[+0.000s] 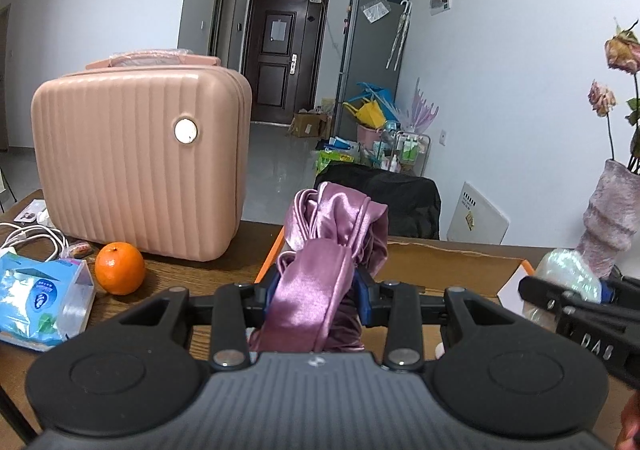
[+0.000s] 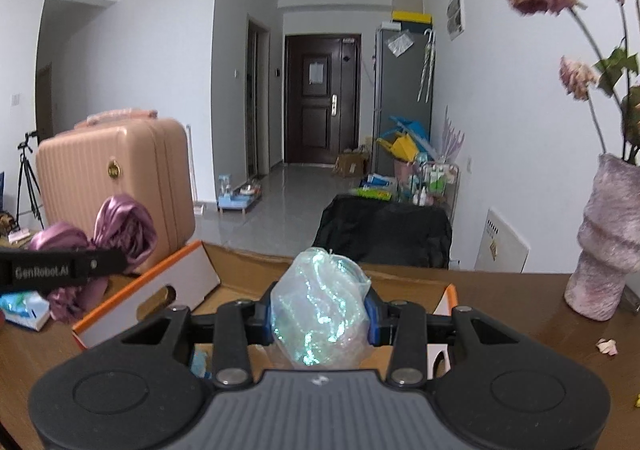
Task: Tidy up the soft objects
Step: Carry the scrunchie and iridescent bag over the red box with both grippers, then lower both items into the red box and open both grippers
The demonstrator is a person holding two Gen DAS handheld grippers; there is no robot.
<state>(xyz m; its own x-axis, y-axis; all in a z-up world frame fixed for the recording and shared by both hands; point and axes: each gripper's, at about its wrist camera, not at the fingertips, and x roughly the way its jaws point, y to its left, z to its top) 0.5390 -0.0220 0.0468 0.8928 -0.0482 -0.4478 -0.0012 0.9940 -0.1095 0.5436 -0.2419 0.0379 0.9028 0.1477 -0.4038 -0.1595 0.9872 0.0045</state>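
Both tongs hung over the open cardboard box [image 2: 192, 282]: left tongs [image 1: 316, 294] clamped glossy mauve satin cloth [image 1: 320, 250], right tongs [image 2: 320, 314] clamped a shimmering iridescent bundle [image 2: 320, 310].

"GenRobot.AI" on left tool [image 2: 60, 270] side; "DAS" on right tool [image 1: 592, 340] arm.

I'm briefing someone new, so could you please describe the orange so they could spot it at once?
Find the pink ribbed suitcase on the wooden table. The orange sits just before its lower front edge, right of the blue tissue pack. It is the only round, bright orange thing there.
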